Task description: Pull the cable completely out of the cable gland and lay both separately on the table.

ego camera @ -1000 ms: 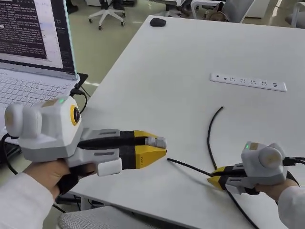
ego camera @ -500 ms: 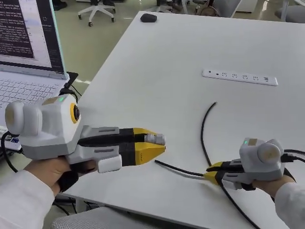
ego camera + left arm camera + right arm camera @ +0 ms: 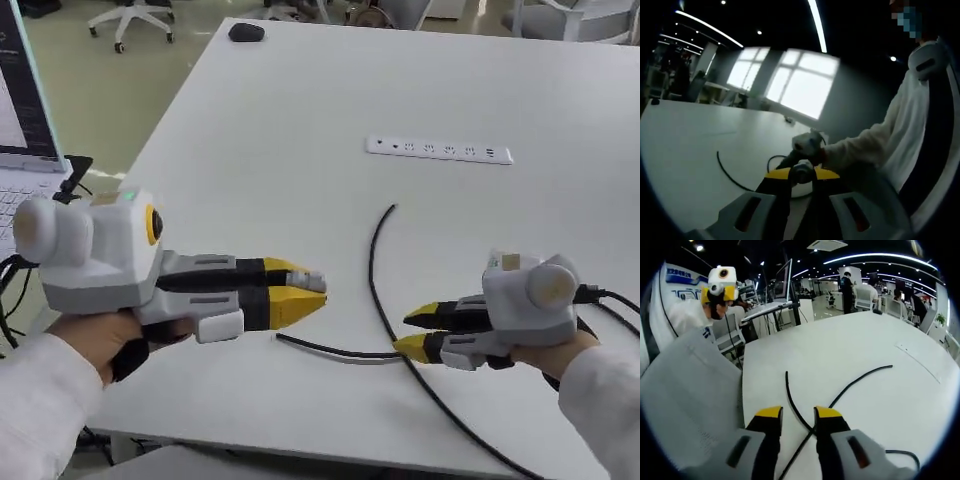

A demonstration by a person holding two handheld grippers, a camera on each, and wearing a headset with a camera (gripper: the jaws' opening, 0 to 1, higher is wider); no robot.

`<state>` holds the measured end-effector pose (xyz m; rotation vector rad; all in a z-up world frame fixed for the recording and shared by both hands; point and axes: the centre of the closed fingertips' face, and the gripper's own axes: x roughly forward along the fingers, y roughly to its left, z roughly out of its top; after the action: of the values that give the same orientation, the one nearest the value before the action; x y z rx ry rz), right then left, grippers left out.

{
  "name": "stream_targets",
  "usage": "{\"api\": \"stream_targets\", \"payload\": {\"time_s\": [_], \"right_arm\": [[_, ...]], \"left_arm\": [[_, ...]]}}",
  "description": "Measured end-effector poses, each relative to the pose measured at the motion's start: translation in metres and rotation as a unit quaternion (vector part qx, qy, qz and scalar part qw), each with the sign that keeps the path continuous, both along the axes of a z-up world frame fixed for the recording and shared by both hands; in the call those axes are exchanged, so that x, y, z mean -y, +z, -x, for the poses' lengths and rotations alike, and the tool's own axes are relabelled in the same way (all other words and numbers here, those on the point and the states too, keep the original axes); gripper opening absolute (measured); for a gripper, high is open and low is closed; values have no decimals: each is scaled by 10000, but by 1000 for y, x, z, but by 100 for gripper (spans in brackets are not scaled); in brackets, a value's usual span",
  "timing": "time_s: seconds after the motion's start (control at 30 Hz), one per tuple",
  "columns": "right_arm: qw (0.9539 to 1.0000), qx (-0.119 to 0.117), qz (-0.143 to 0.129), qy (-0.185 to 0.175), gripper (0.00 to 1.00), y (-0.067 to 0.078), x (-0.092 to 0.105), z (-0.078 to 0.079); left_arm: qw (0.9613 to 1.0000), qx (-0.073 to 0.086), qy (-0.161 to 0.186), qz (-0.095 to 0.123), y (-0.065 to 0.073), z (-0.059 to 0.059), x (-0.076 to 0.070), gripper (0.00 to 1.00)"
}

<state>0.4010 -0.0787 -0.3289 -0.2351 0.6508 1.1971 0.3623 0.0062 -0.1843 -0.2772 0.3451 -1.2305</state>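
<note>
Over the near left part of the white desk (image 3: 300, 110): the left hand-held gripper (image 3: 303, 294), clenched on a small grey cable gland (image 3: 313, 281) right at its yellow tips. In the left gripper view, seen end-on as a round grey piece pinched between the two jaws.

Lying loose on the desk, apart from the gland: the black cable (image 3: 372, 262). One end stopping short of a white power strip (image 3: 438, 150), then a long curve toward the near edge, and a second stretch ending just below the left tips.

Low over that cable on the right: the right hand-held gripper (image 3: 413, 332), released, jaws apart. In the right gripper view, cable passing through the gap between those jaws, unpinched.

Farther off: a black mouse (image 3: 245, 32) at the far corner, and a laptop (image 3: 18, 110) beyond the desk's left edge.
</note>
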Motion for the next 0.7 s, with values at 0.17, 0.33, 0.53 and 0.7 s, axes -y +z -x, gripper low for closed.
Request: {"api": "stream_targets", "payload": {"time_s": [0.17,0.33,0.53,0.7], "right_arm": [[9996,263,-39,-33,34,27,14,9],[9979,508,-145,-380,36,55,35,14],[9930,751,64,-908,35,67,73,21],[9860,732,-14,-1498,36,72,98,24]], "left_arm": [[9994,-19,41,-345,-23,-19,8,17],[9966,-48,51,-817,-56,-38,17,17],[9921,-230,183,-1220,-101,-54,24,17],[9859,-364,187,-1620,-140,-61,30,17]]}}
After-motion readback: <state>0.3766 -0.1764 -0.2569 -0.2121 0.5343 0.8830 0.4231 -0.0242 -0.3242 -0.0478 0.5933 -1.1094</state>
